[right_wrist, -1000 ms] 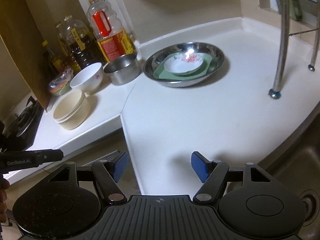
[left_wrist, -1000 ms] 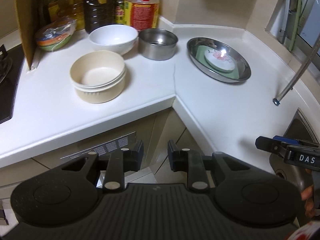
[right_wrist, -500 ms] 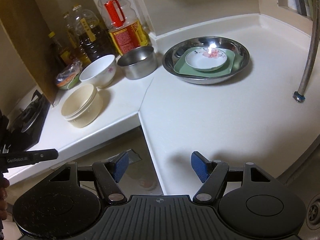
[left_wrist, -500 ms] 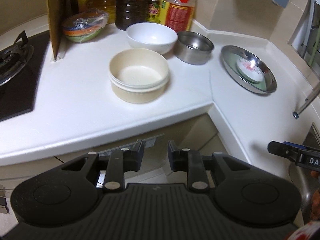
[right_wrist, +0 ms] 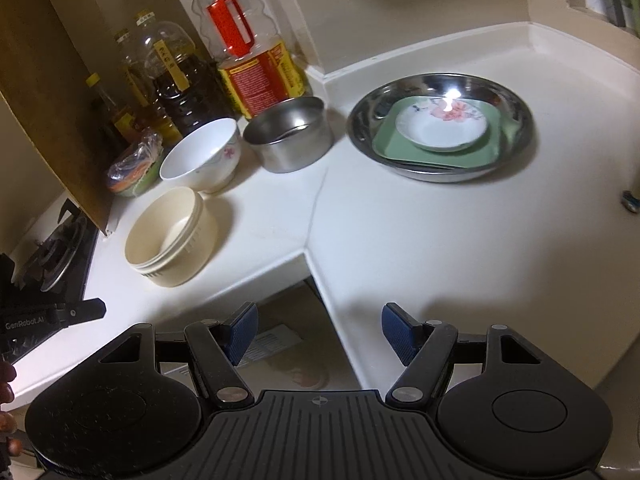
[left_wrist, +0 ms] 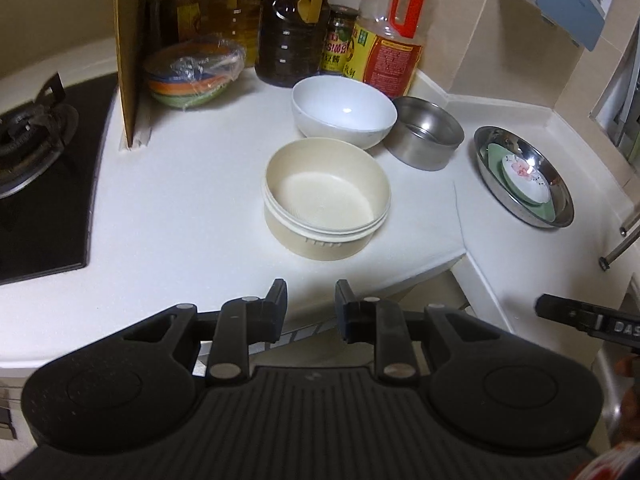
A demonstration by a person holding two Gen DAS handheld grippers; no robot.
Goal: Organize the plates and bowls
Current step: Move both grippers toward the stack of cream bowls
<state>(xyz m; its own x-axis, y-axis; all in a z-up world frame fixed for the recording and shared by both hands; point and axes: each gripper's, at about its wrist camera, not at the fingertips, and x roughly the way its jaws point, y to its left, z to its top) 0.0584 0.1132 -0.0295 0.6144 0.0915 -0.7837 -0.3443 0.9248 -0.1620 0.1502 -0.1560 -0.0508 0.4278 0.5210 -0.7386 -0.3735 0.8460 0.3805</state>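
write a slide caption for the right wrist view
Open right tool faces nested cream bowls and a steel basin of stacked plates.

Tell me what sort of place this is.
Most likely a home kitchen: a gas burner beside a white corner counter, cooking oil bottles against the wall, and bowls and plates set out.

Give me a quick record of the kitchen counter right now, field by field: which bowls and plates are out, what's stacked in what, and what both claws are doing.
surface: white corner counter
cream bowls: nested stack, nearest the counter edge
white bowl: upright, empty, behind the cream stack
steel bowl: upright, right of the white bowl
steel basin: holds green plate with floral saucer on top
left claw: narrow gap, holding nothing
right claw: open, holding nothing
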